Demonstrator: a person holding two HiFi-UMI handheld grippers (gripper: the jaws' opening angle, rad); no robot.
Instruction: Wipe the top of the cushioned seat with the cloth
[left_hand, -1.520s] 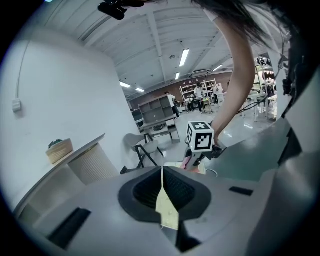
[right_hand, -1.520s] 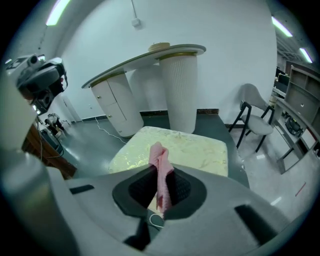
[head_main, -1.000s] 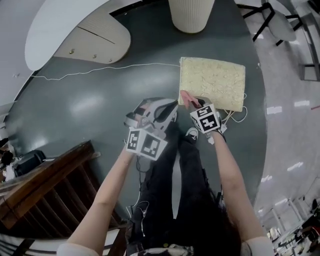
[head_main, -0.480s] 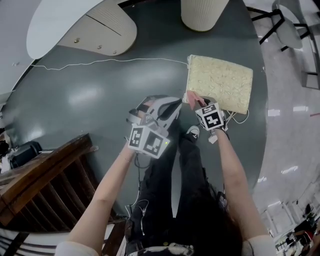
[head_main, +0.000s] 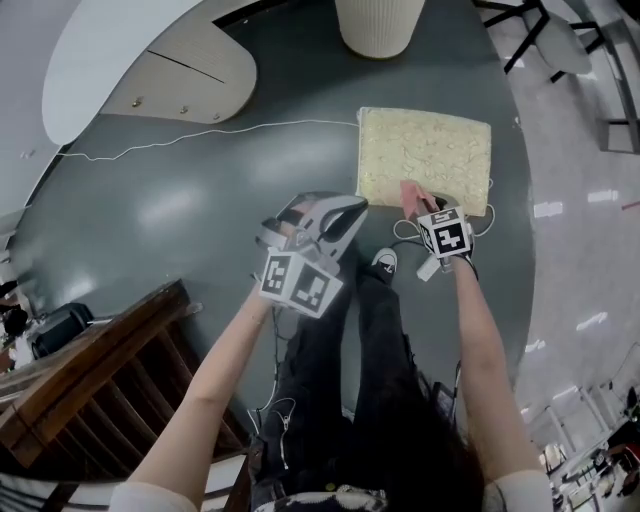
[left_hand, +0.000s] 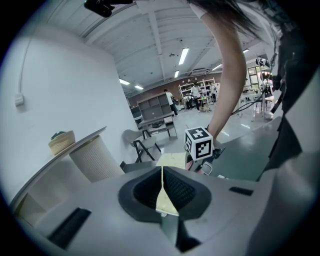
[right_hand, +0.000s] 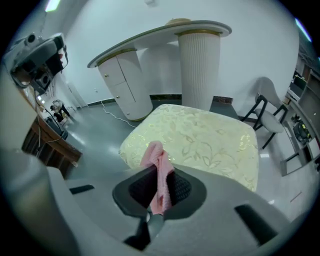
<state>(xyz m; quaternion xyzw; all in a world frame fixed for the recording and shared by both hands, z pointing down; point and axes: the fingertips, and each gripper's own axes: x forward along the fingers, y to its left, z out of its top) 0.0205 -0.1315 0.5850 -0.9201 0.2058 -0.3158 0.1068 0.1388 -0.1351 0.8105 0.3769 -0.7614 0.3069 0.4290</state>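
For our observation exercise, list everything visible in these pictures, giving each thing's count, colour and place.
Seat: one, cream with a leaf pattern, on the floor ahead of the person.
Cloth: one, pink, at the seat's near edge.
Column: one, white and ribbed, beyond the seat.
Counter: one, white and curved, far left.
Cable: one, white, across the floor towards the seat.
Chair: one clearly seen, grey with black legs, far right.
Railing: one, dark wood, lower left.
Floor: grey-green and glossy.
Left gripper: grey, shut and empty, left of the seat.
Right gripper: grey, shut on the cloth.
Arms: two, bare, low in the head view.
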